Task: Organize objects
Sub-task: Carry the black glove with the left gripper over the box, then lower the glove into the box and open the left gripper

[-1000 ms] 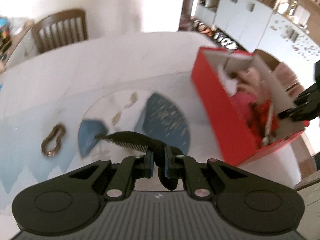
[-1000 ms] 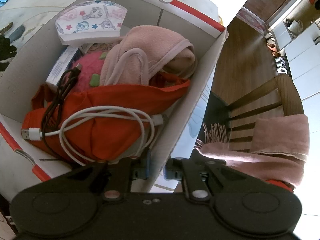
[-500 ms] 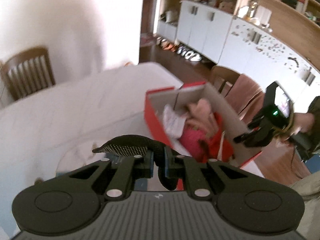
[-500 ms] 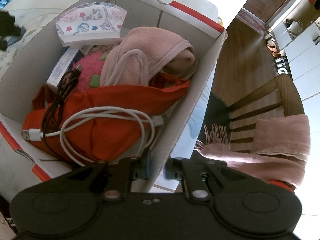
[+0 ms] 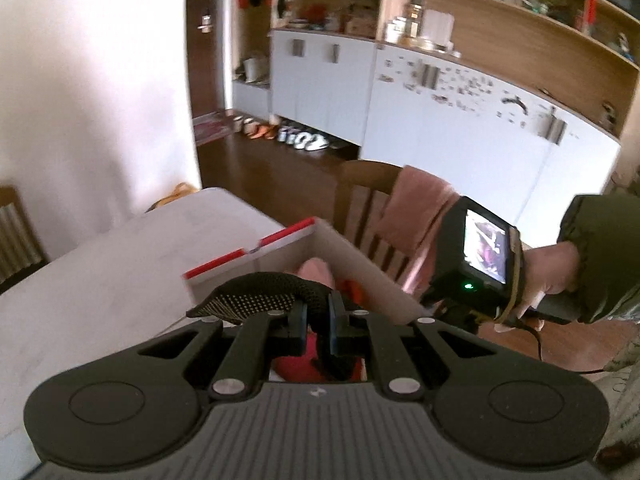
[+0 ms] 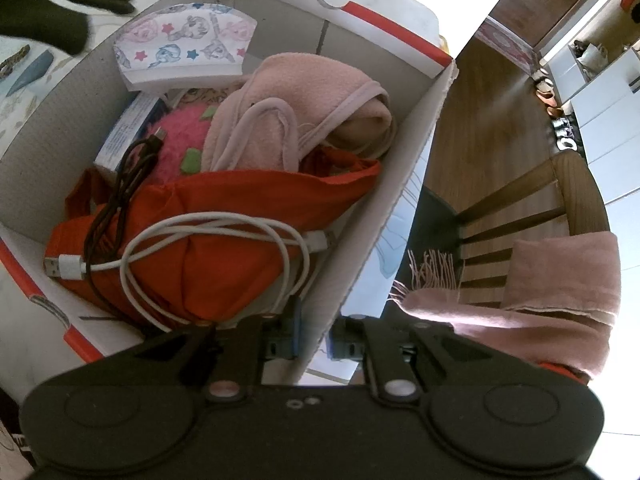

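Since the earlier frames the left gripper (image 5: 317, 328) has risen off the table (image 5: 100, 280) and swung toward the red-and-white cardboard box (image 5: 248, 256), so its view now looks across the box into the room instead of down at the patterned tablecloth. Its jaws are nearly closed, pinching a black dotted glove (image 5: 260, 296) that drapes to the left over the fingers, near the box's left wall; in the right wrist view the glove (image 6: 52, 4) shows dark at the far left, above the box's far-left corner.

The right gripper (image 6: 312, 344) has not moved. Its jaws are clamped on the box's right wall (image 6: 400, 184), one finger inside and one outside.

Inside the box lie an orange-red bag (image 6: 224, 248) with a coiled white cable (image 6: 208, 256) and a black cable (image 6: 120, 184) on it, a pink fleece cloth (image 6: 304, 108), a fluffy pink item (image 6: 180, 136) and a printed face mask (image 6: 184, 44).

A wooden chair (image 6: 560, 208) with a pink scarf (image 6: 552, 292) stands right of the box.
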### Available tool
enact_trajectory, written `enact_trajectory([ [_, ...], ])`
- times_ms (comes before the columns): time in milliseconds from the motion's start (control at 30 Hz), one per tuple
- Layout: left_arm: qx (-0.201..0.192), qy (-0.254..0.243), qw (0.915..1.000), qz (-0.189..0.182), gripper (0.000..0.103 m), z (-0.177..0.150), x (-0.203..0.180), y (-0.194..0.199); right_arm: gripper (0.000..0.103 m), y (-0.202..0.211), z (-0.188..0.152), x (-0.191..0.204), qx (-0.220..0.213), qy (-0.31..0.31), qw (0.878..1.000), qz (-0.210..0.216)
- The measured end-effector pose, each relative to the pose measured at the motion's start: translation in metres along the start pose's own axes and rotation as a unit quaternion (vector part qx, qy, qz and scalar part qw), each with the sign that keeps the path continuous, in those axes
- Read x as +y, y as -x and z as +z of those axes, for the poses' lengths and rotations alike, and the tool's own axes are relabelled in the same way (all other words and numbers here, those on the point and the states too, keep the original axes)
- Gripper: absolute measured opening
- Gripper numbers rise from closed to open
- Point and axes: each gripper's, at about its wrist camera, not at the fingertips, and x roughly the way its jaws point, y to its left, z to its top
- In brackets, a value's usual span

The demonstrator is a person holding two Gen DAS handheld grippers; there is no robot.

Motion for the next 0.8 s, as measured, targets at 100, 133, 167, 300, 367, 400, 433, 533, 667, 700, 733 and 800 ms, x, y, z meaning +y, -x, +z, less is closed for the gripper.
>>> enact_trajectory([
  [100,0.002,-0.01,0.9998,-0.016,0.009,0.0,-0.008,-0.019,0.011,0.001,0.001,0.001,0.0,0.001,1.0,0.0],
  [133,0.003,-0.01,0.9997,-0.021,0.009,-0.002,-0.01,-0.025,0.011,0.001,0.001,0.0,0.0,0.0,1.0,0.0],
  [167,0.003,-0.011,0.9995,-0.029,0.009,-0.003,-0.011,-0.031,0.011,0.002,0.001,0.0,0.0,0.001,1.0,0.0],
  [300,-0.001,-0.015,0.9982,-0.058,0.009,-0.012,-0.016,-0.049,0.011,0.002,0.001,0.001,-0.001,0.001,1.0,0.0],
  [367,0.01,-0.013,0.9978,-0.064,0.009,-0.018,-0.018,-0.061,0.011,0.002,0.001,0.001,-0.001,0.001,1.0,0.0],
  [400,0.016,-0.012,0.9976,-0.066,0.009,-0.021,-0.019,-0.066,0.011,0.002,0.001,0.001,-0.001,0.001,1.0,0.0],
  [433,0.021,-0.011,0.9973,-0.07,0.009,-0.024,-0.02,-0.071,0.011,0.002,0.001,0.002,-0.001,0.002,1.0,-0.001],
  [533,0.033,-0.011,0.9964,-0.078,0.009,-0.032,-0.024,-0.081,0.011,0.003,0.001,0.002,0.0,0.002,1.0,0.0],
  [667,0.054,-0.006,0.9959,-0.073,0.009,-0.041,-0.023,-0.095,0.011,0.003,0.002,0.002,-0.001,0.002,1.0,-0.001],
  [700,0.062,-0.002,0.9957,-0.069,0.009,-0.044,-0.021,-0.1,0.011,0.003,0.002,0.002,0.0,0.003,1.0,-0.001],
  [733,0.068,0.002,0.9955,-0.067,0.009,-0.046,-0.017,-0.103,0.011,0.003,0.002,0.002,-0.001,0.002,1.0,-0.001],
  [800,0.082,0.01,0.9944,-0.066,0.009,-0.051,-0.014,-0.11,0.011,0.003,0.002,0.003,-0.001,0.003,1.0,-0.001],
])
